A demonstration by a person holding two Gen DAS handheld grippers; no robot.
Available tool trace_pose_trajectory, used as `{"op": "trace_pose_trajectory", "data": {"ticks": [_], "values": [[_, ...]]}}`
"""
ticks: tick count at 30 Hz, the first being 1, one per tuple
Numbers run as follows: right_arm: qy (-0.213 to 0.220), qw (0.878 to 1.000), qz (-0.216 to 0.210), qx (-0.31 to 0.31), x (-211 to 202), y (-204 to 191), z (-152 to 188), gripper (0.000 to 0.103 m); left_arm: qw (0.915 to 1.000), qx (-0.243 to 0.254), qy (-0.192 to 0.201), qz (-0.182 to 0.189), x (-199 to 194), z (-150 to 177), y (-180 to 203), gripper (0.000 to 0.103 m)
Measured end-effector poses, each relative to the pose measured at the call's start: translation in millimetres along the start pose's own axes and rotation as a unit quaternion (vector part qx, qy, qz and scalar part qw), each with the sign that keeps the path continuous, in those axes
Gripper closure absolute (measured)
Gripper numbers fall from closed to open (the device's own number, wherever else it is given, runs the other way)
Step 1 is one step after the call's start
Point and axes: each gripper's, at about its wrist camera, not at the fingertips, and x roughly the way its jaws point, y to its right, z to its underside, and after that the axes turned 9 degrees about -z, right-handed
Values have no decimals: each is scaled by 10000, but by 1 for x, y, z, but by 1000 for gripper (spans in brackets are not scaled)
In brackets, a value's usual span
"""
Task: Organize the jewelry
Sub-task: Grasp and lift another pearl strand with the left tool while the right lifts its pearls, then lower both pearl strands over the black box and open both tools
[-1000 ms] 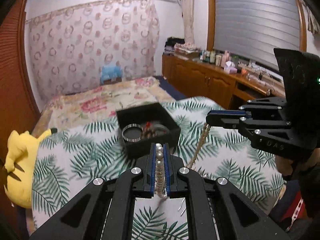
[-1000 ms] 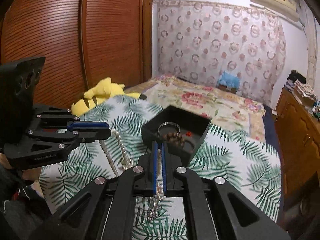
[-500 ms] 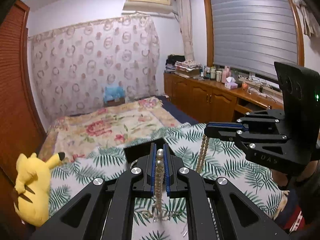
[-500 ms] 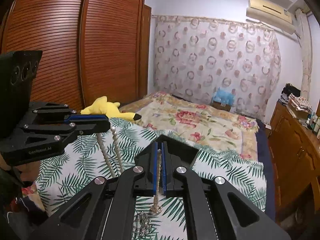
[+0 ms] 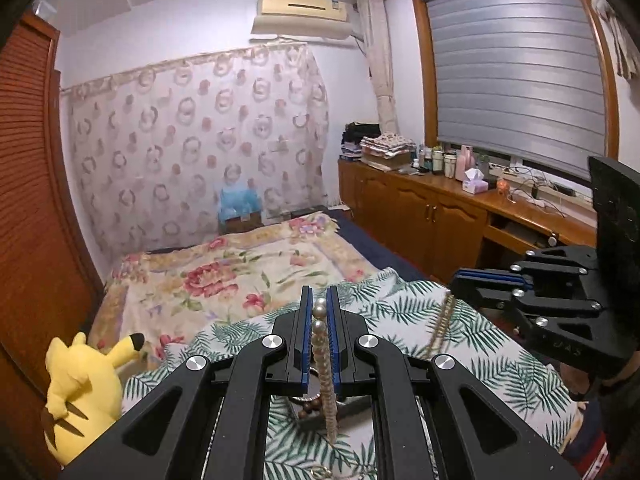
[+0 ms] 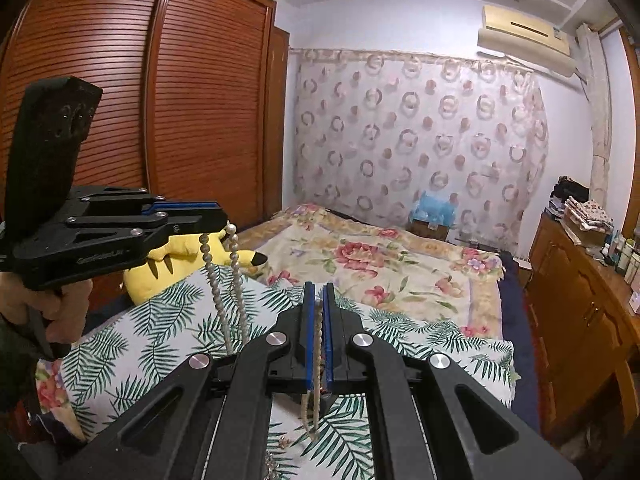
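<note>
Change since a second ago: both of my hand-held grippers have come up off the bed; the black jewelry box that lay ahead now shows only as a sliver under the left fingers.
Left hand-held gripper (image 5: 320,312): clamped on the pearl necklace (image 5: 325,364), beads stacked between the blue pads, the strand hanging straight down.
Right hand-held gripper (image 6: 319,312): closed on a thinner run of the same necklace, I judge; its tail dangles below the fingers.
Jewelry box (image 5: 316,404): directly below the left grip, mostly hidden; a ring and dark beads peek out.
Bedspread (image 5: 500,364): leaf print, carrying the box; small loose pieces lie at the bottom of the right view, too blurred to name.
Step in hand: I read this as lifting the strand taut to lower it into the box.
How to do it well: keep both grips level, bring them together slowly so the loop coils inside the walls, release low.
Risk: swinging tail snagging the box rim.
Far: yellow plush (image 5: 80,384) by the wardrobe.
</note>
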Motion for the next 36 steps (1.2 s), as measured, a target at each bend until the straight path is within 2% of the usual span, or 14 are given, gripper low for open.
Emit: {"op": "trace_pose_trajectory", "data": {"ticks": [9, 13, 28, 36], "values": [[19, 9999, 77, 140, 5, 15, -1, 98, 9998, -57, 18, -192, 28, -29, -10, 97], [14, 9998, 117, 155, 11, 19, -6, 98, 9997, -144, -46, -216, 41, -28, -13, 97], [285, 9995, 130, 18, 30, 25, -50, 98, 9955, -435, -841, -38, 104, 46, -19, 97], [88, 9992, -28, 391, 65, 44, -51, 98, 9932, -500, -1054, 26, 115, 69, -19, 97]]}}
